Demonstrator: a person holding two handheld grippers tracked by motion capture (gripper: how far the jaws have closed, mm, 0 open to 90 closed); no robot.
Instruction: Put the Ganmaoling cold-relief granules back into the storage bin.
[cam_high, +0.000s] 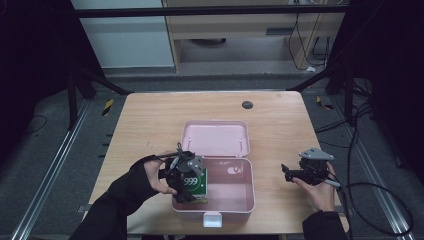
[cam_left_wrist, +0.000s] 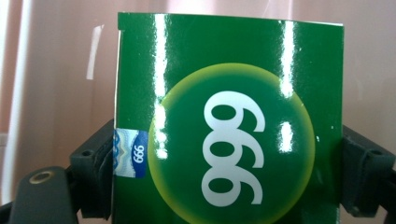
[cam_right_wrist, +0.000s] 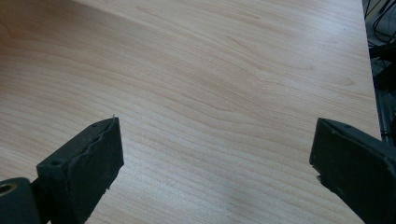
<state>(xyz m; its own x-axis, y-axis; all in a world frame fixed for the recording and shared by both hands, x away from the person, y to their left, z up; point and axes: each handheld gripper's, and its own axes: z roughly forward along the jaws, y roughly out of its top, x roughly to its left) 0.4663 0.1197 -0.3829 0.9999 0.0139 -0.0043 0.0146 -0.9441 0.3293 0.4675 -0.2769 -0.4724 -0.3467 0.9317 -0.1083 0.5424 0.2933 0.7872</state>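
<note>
High view: the left tool (cam_high: 186, 176) grasps a green box (cam_high: 196, 183) inside the open pink case (cam_high: 235, 200), against its left wall; bare counter (cam_high: 150, 125) surrounds it. Left gripper view: pink wall (cam_left_wrist: 56, 93) looms behind the box (cam_left_wrist: 229, 116). Right gripper view: the right tool (cam_right_wrist: 215, 158) hangs released over clear wood near the counter's edge.

A dark round cap (cam_high: 247, 105) sits on the wooden table (cam_high: 150, 125).

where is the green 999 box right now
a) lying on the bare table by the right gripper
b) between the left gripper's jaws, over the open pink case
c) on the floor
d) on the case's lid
b: the green 999 box sits between the jaws of the left gripper, at the left end of the open pink case; the right gripper has bare table between its open jaws.
</note>
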